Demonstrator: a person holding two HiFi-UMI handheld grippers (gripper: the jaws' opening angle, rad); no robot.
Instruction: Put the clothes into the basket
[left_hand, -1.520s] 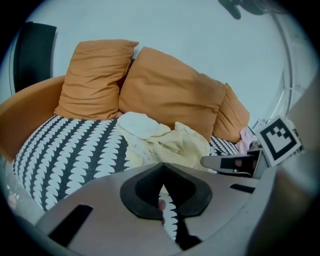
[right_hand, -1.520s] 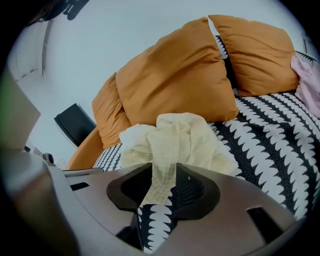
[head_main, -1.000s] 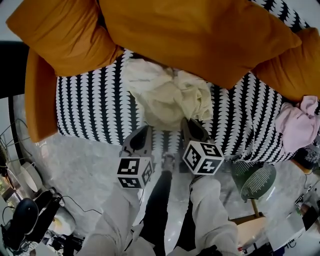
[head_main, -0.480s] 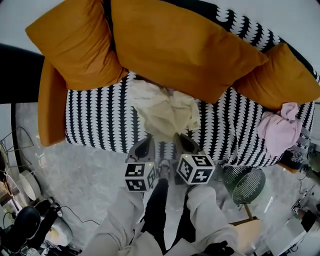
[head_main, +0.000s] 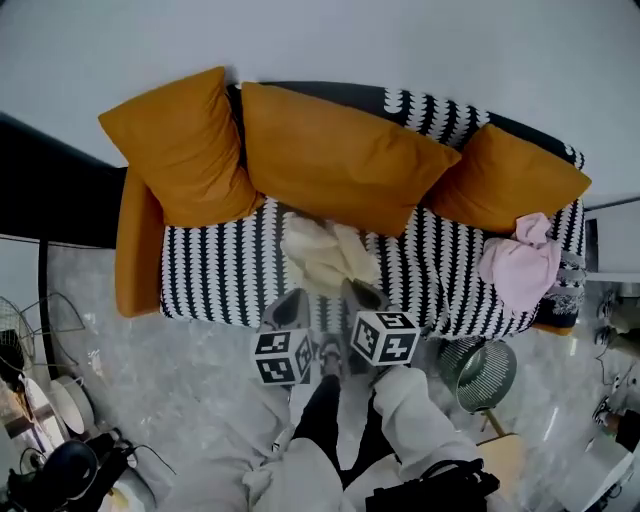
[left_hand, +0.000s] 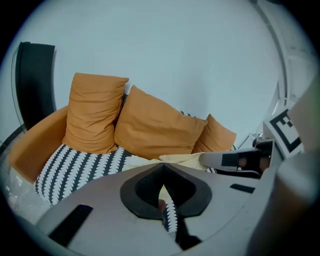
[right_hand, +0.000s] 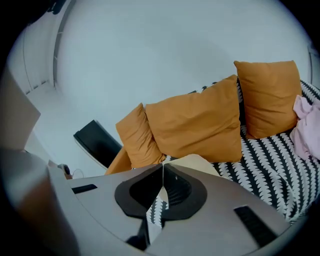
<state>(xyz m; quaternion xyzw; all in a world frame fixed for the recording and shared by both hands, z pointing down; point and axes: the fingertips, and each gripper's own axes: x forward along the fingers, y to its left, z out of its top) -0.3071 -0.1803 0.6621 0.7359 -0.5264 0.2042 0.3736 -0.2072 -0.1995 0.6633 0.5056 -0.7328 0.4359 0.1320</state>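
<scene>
A crumpled cream garment (head_main: 325, 252) lies mid-seat on the black-and-white patterned sofa (head_main: 215, 270). Its near edge is pinched by both grippers. My left gripper (head_main: 296, 294) is shut on the left of that edge, my right gripper (head_main: 352, 286) on the right. In the left gripper view the jaws (left_hand: 161, 166) meet with cream cloth (left_hand: 175, 160) just past their tips. The right gripper view shows closed jaws (right_hand: 162, 167) and cream cloth (right_hand: 196, 162) beyond them. A pink garment (head_main: 518, 268) is bunched at the sofa's right end.
Three orange cushions (head_main: 340, 155) lean on the sofa back. A round green wire-grid thing (head_main: 480, 375), maybe the basket, stands on the grey floor to my right. Cables and dark gear (head_main: 60, 470) crowd the lower left. The person's legs are below the grippers.
Both grippers have risen together with the cream garment's edge, and the head view has pulled up and back, so the whole sofa and wall now show.
</scene>
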